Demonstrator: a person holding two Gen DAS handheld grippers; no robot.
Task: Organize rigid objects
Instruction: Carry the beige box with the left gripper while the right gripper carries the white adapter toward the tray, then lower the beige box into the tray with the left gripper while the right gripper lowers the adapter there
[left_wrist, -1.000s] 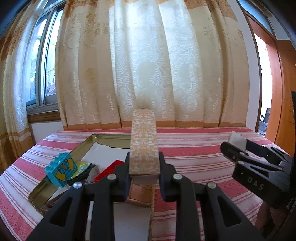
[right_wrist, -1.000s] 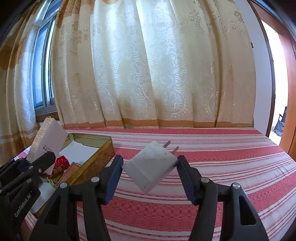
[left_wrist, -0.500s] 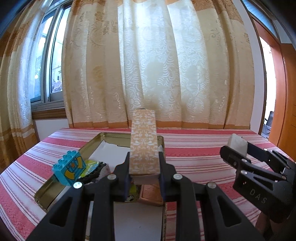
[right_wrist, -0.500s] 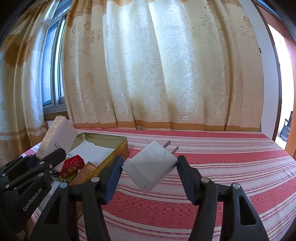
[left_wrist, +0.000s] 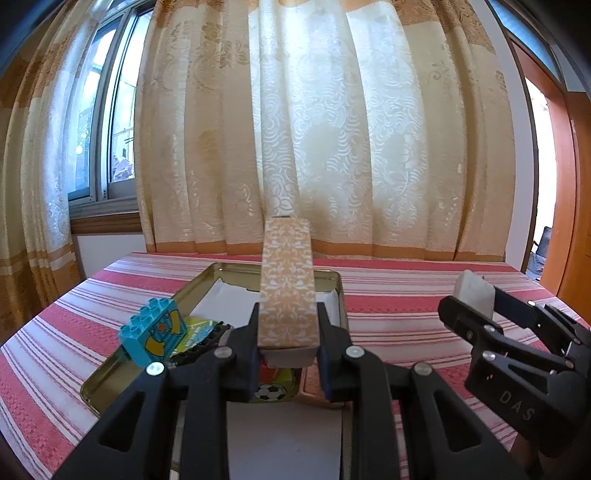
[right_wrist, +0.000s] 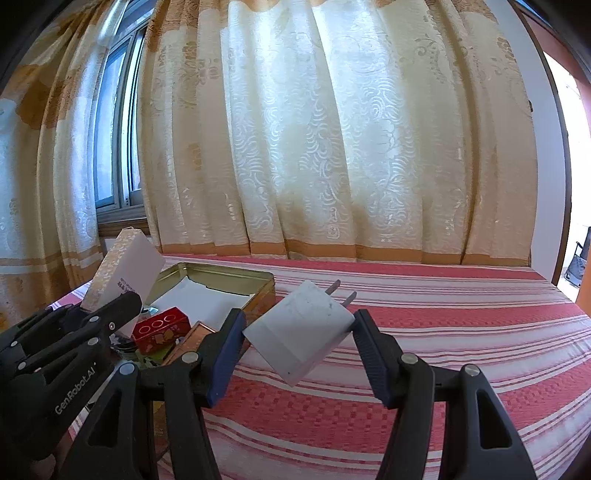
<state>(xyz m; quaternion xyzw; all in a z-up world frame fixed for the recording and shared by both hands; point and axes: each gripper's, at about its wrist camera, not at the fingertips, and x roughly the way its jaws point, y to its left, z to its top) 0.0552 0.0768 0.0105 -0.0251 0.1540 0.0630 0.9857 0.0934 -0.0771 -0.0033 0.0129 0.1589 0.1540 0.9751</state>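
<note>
My left gripper (left_wrist: 286, 332) is shut on a tall beige patterned box (left_wrist: 287, 280) and holds it upright over the near end of a gold metal tin (left_wrist: 338, 284). The box also shows in the right wrist view (right_wrist: 122, 269). My right gripper (right_wrist: 299, 332) is shut on a white plug charger (right_wrist: 301, 328), prongs pointing away, held above the striped cloth to the right of the tin (right_wrist: 258, 291). The charger also shows in the left wrist view (left_wrist: 474, 295). The tin holds a blue toy brick (left_wrist: 153, 336), a red toy brick (right_wrist: 162, 326) and white paper.
A red and white striped cloth (right_wrist: 443, 325) covers the table. Cream curtains (left_wrist: 332, 129) hang behind its far edge, with a window (left_wrist: 107, 122) at the left. A flat copper-coloured item (right_wrist: 192, 338) leans at the tin's near end.
Both grippers have risen and drawn back a little from the tin, each still holding its object. The tin and its contents sit lower and farther in both views.
</note>
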